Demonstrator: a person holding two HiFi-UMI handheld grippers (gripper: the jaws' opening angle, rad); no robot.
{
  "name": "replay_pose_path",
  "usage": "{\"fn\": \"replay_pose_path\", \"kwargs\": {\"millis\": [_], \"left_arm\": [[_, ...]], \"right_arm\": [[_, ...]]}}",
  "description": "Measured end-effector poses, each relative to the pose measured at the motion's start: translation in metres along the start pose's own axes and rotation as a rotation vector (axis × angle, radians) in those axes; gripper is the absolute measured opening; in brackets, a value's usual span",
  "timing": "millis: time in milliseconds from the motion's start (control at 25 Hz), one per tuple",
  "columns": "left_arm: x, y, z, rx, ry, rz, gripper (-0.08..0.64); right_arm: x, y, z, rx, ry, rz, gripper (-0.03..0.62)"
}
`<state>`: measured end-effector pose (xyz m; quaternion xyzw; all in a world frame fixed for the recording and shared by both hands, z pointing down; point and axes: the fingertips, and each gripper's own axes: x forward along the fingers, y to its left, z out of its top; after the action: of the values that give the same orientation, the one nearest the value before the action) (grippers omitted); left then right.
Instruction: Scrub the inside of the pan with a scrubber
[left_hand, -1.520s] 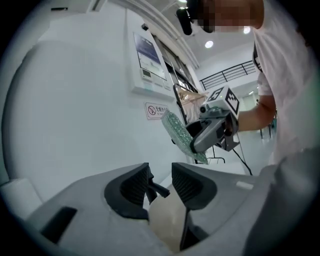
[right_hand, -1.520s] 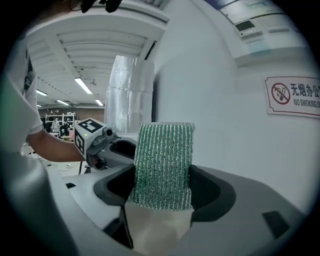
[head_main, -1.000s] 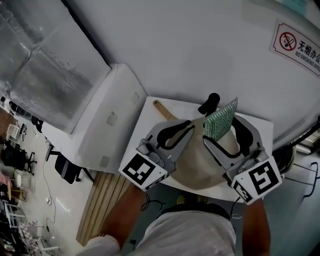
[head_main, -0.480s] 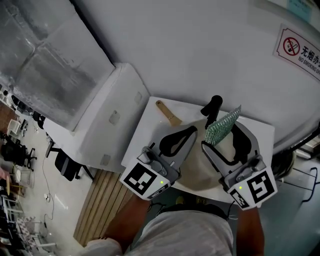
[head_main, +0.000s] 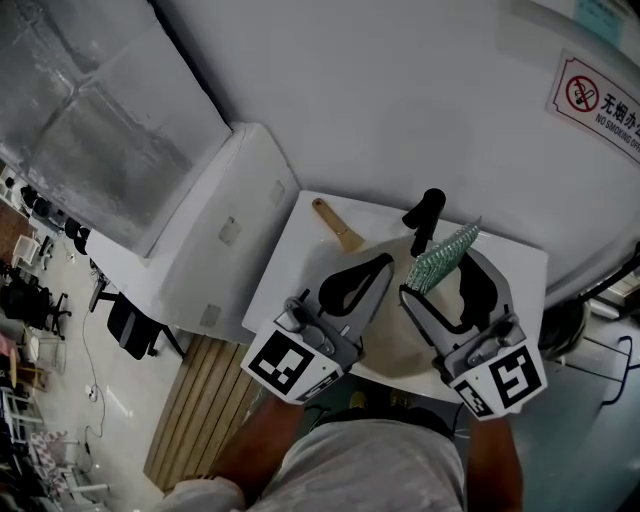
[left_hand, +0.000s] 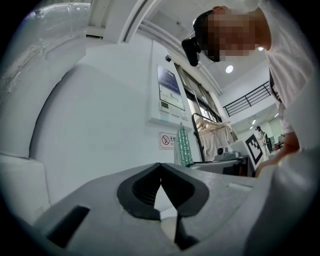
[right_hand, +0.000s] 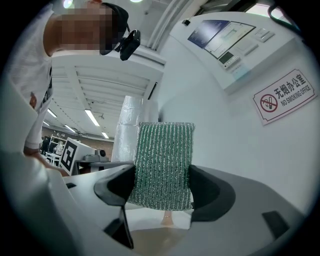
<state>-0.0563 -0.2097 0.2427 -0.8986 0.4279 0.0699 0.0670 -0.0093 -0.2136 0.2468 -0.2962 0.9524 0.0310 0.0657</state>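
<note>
Pinching green scrubber (right_hand: 164, 160) upright — right claw (right_hand: 162, 181).

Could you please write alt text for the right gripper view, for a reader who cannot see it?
The right tongs are shut on a green scrubber standing upright between them, before a white wall with a no-smoking sign. The pale pan lies below.

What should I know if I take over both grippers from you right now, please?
Left gripper: fingers shut, empty, over the pan.
Right gripper: shut on the green scrubber, held upright above the pan.
Pan sits on the white table, black handle on the far side.
Done: scrubber in hand. Left: lower it and scrub the pan's inside.
</note>
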Motion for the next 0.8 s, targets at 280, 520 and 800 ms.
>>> {"fn": "replay_pose_path", "kwargs": {"millis": [280, 520, 800], "left_arm": [[-0.0012, -0.0017, 0.0010, -0.008, -0.004, -0.008, 0.015], [-0.0003, -0.0047, -0.0011, -0.014, -0.005, -0.013, 0.015], [0.0003, -0.0051, -0.0018, -0.017, -0.003, -0.013, 0.015]], "right_arm": [[-0.0015, 0.0022, 0.0019, -0.020, -0.002, -0.008, 0.339], [-0.0044, 0.0025, 0.0008, -0.028, 0.005, -0.009, 0.339], [-0.0066, 0.0003, -0.0012, -0.036, 0.016, -0.017, 0.339]]}}
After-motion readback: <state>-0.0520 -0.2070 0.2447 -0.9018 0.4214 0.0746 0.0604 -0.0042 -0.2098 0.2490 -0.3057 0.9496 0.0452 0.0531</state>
